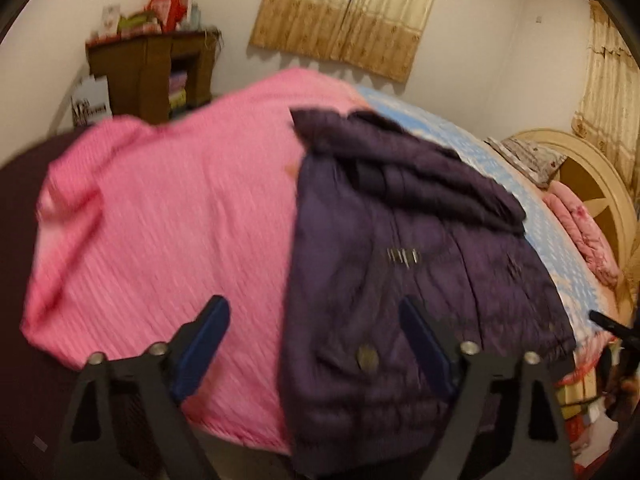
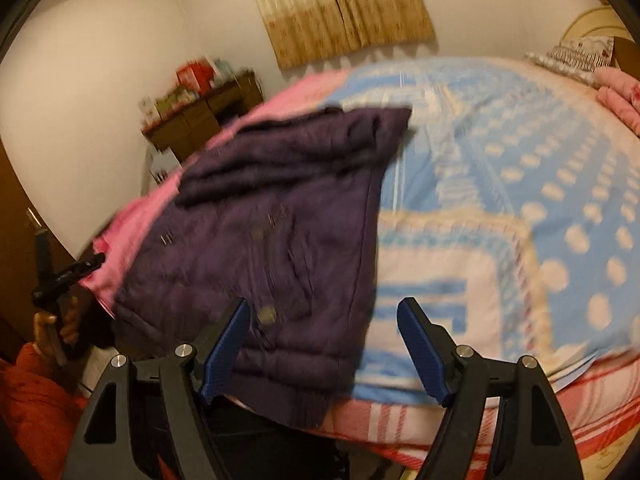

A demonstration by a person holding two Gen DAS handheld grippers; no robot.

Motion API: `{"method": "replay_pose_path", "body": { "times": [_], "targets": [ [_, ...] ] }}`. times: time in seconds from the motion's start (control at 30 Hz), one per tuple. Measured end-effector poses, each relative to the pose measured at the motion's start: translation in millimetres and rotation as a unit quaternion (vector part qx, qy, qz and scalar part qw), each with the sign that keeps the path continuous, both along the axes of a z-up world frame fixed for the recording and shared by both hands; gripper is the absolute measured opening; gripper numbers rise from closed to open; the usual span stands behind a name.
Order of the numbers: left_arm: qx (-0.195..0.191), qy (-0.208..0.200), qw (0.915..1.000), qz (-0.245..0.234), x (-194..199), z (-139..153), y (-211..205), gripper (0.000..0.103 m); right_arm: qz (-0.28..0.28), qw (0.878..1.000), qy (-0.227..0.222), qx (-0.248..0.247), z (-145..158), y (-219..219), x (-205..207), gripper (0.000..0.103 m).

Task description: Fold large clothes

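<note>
- Lying folded on the bed [image 1: 568,276], the purple jacket [image 1: 400,240] is resting half on a pink blanket [image 1: 168,208]; the left gripper [image 1: 314,344] is hovering above with fingers wide and nothing between them.
- Showing the jacket [image 2: 280,240] as a compact, puffy, quilted bundle near the bed's edge, the right-wrist view suggests folding is nearly finished; the right gripper [image 2: 324,344] is standing wide, empty.

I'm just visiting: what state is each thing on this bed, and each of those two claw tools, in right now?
Purple puffer jacket: folded, lying on the bed, not held.
Pink blanket: spread flat beside and under the jacket.
Blue dotted blanket: spread flat over the bed.
Curtains: drawn closed.
Left gripper: open, holding nothing.
Right gripper: open, holding nothing.
</note>
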State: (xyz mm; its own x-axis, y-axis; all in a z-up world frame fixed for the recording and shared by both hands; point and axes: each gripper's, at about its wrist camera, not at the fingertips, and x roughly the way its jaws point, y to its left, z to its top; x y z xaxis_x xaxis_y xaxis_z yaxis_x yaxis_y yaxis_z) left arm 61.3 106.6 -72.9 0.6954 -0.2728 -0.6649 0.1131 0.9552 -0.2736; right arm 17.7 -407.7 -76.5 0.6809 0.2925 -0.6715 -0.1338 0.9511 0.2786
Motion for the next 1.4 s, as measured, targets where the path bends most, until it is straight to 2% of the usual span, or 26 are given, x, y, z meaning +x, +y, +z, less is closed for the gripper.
{"method": "replay_pose_path", "body": {
  "times": [0.13, 0.27, 0.3, 0.33, 0.4, 0.43, 0.47, 0.5, 0.57, 0.63, 0.67, 0.7, 0.73, 0.8, 0.9, 1.0, 1.13, 1.33, 1.4],
  "targets": [
    [0.011, 0.017, 0.9996, -0.018, -11, -22, -15, 0.084, 0.0, 1.0, 0.026, 0.005, -26, 12, -6, 0.076],
    [0.006, 0.043, 0.9988, -0.025, -19, -43, -18, 0.084, 0.003, 0.998, 0.059, 0.036, -52, 20, -10, 0.076],
    [0.002, 0.049, 0.9985, -0.023, -19, -47, -18, 0.084, 0.005, 0.998, 0.053, 0.032, -54, 24, -14, 0.076],
    [-0.008, 0.055, 0.9982, -0.023, -18, -52, -18, 0.082, 0.009, 0.998, 0.048, 0.025, -54, 28, -16, 0.076],
    [-0.04, 0.068, 0.9966, -0.024, -17, -60, -14, 0.068, 0.015, 0.999, 0.051, 0.013, -54, 32, -15, 0.076],
    [-0.06, 0.078, 0.9949, -0.023, -16, -63, -12, 0.065, 0.016, 0.998, 0.054, 0.013, -54, 33, -15, 0.076],
    [-0.064, 0.075, 0.9949, -0.021, -17, -64, -12, 0.062, 0.017, 0.998, 0.057, 0.012, -53, 34, -13, 0.074],
    [-0.063, 0.072, 0.9952, -0.021, -19, -64, -13, 0.06, 0.017, 0.998, 0.063, 0.007, -54, 35, -11, 0.066],
    [-0.055, 0.068, 0.9959, -0.024, -22, -64, -15, 0.051, 0.017, 0.997, 0.073, -0.013, -55, 37, -9, 0.061],
    [-0.063, 0.069, 0.9954, -0.023, -23, -62, -14, 0.043, 0.016, 0.996, 0.08, -0.023, -54, 37, -8, 0.051],
    [-0.073, 0.071, 0.9946, -0.022, -23, -60, -11, 0.037, 0.016, 0.996, 0.085, -0.016, -54, 36, -7, 0.042],
    [-0.09, 0.077, 0.9927, -0.018, -23, -57, -7, 0.033, 0.016, 0.995, 0.093, 0.013, -53, 31, -6, 0.036],
    [-0.103, 0.08, 0.9913, -0.016, -23, -54, -3, 0.026, 0.014, 0.994, 0.101, 0.048, -51, 24, -6, 0.035],
    [-0.134, 0.077, 0.9876, -0.026, -22, -39, 2, 0.024, 0.013, 0.988, 0.106, 0.113, -43, 14, -6, 0.029],
    [-0.121, 0.059, 0.9898, -0.047, -18, -7, -7, 0.024, 0.036, 0.981, 0.08, 0.172, -16, 9, -2, 0.025],
    [-0.118, 0.043, 0.9898, -0.068, -5, 26, -17, 0.024, 0.062, 0.975, 0.047, 0.209, 16, 8, 13, 0.024],
    [-0.151, 0.04, 0.9849, -0.076, 33, 64, -20, 0.023, 0.081, 0.964, 0.021, 0.254, 50, 5, 47, 0.023],
    [-0.161, 0.041, 0.9846, -0.055, 113, 105, -33, 0.023, 0.068, 0.962, -0.026, 0.265, 101, -8, 115, 0.019],
    [-0.161, 0.04, 0.9851, -0.044, 142, 115, -40, 0.023, 0.052, 0.96, -0.053, 0.271, 119, -19, 138, 0.011]
  ]
}}
